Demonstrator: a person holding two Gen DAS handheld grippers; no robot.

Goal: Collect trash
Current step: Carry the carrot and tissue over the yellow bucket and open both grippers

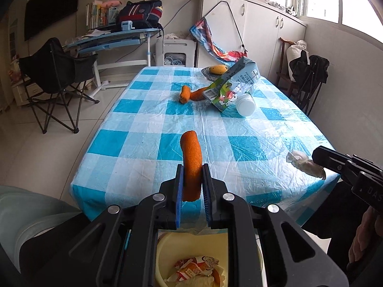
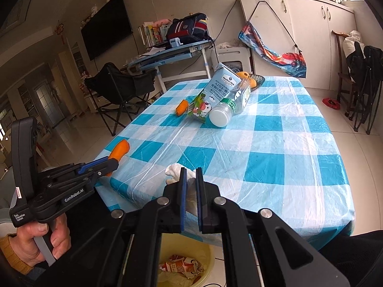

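My left gripper (image 1: 192,167) is shut on an orange peel strip (image 1: 191,160), held above the near table edge; it also shows in the right wrist view (image 2: 119,150). My right gripper (image 2: 191,171) is shut on a crumpled white tissue (image 2: 178,172), seen from the left wrist view (image 1: 305,163) too. A yellow bin (image 1: 167,246) with wrappers sits on the floor below both grippers (image 2: 208,258). On the table lie more orange peel pieces (image 1: 185,93), a milk carton (image 1: 235,85) and a plastic bottle (image 1: 245,104).
The table has a blue-checked cloth (image 1: 148,129). A dark bowl with a mango (image 1: 216,69) stands at the far end. A folding chair (image 1: 56,76) and a desk (image 1: 115,39) stand to the left; chairs with dark clothing (image 2: 363,76) to the right.
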